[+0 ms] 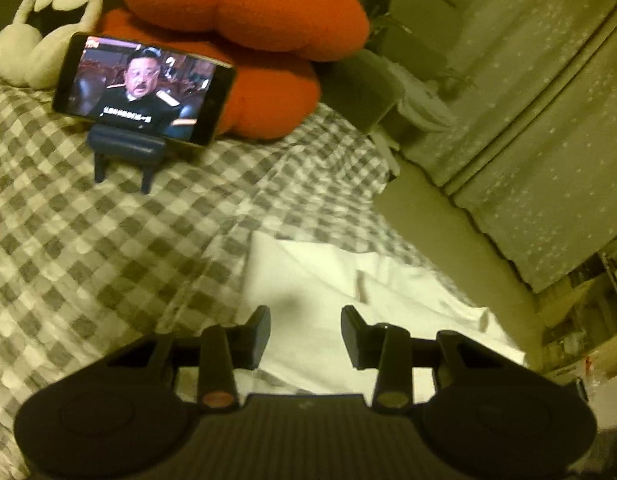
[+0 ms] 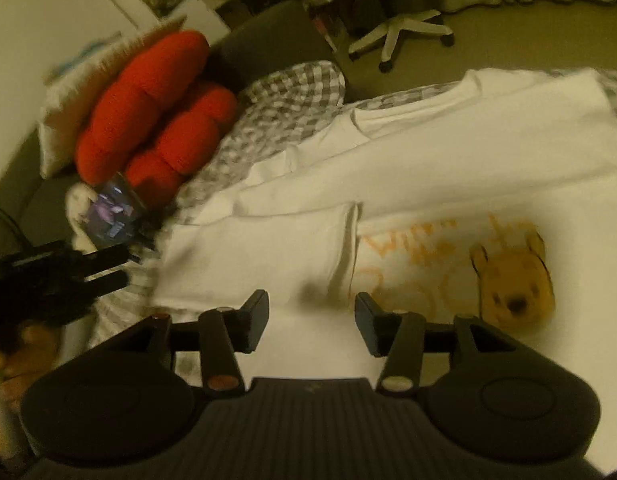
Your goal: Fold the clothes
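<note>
A white T-shirt [image 2: 448, 168] with a yellow bear print [image 2: 516, 284] and orange lettering lies spread on the checked bed cover [image 2: 284, 108]. One sleeve [image 2: 260, 256] is folded over its front. My right gripper [image 2: 311, 306] hovers over the shirt by the sleeve's edge, open, with nothing between its fingers. In the left wrist view a corner of the white shirt [image 1: 348, 280] lies under my left gripper [image 1: 305, 322], which is open and holds nothing. The left gripper [image 2: 126, 266] also shows at the left edge of the right wrist view.
A phone [image 1: 142, 88] playing a video stands on a small dark stand [image 1: 126, 152] on the checked cover [image 1: 88, 240]. Red cushions [image 1: 244, 16] and a cream plush toy [image 1: 44, 28] lie behind it. A curtain [image 1: 528, 120] hangs beyond the bed's edge; an office chair [image 2: 400, 32] stands on the floor.
</note>
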Tool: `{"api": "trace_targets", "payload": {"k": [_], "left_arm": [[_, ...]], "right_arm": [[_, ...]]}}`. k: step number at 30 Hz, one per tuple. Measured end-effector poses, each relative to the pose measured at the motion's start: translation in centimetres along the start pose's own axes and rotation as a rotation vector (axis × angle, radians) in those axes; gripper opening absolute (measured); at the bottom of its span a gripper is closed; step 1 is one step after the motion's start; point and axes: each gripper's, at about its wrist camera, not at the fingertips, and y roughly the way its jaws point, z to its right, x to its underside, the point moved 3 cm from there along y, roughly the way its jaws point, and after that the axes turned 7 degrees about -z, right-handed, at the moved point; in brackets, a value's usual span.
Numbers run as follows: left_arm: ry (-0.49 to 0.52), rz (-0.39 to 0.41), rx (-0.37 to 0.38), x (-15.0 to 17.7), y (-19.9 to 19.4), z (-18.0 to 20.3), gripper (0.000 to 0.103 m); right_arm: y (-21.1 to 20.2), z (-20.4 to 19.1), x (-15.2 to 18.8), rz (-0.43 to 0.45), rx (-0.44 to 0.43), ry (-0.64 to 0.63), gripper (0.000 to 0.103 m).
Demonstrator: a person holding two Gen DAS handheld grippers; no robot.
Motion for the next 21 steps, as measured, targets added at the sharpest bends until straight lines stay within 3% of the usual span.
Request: {"api": "trace_targets", "payload": {"k": [2, 3, 4, 7, 10, 17, 21], "left_arm": [[-0.018, -0.008, -0.008, -0.2, 0.2, -0.5, 0.039], [-0.026, -0.012, -0.016, -0.3, 0.4, -0.7, 0.039], [-0.025, -0.015, -0.022, -0.3, 0.6, -0.6, 0.039], [-0.010, -0.036, -0.015, 0.0, 1.3, 0.0, 0.039], [0.025, -0.044, 0.009, 0.3, 1.6, 1.0, 0.039], [0.071, -0.002, -0.041, 0.1, 1.7, 1.7, 0.039], [0.098, 0.009, -0.007, 0.3, 1.4, 2.4, 0.039]], "right_arm": [[1.0, -0.3, 0.0, -0.004, 0.036, -0.043, 0.051], [1.2, -0.6, 0.1, 0.009, 0.044, -0.066, 0.039], [1.3, -0.8, 0.2, 0.011, 0.056, -0.085, 0.020], [0.7, -1.1, 0.1, 0.033, 0.078, -0.122, 0.004], [-1.5, -2.0, -1.1, 0.110, 0.070, -0.171, 0.004], [-6.9, -5.4, -6.1, 0.272, 0.077, -0.278, 0.004], [-9.1, -7.0, -8.8, 0.349, 0.072, -0.285, 0.004]]}}
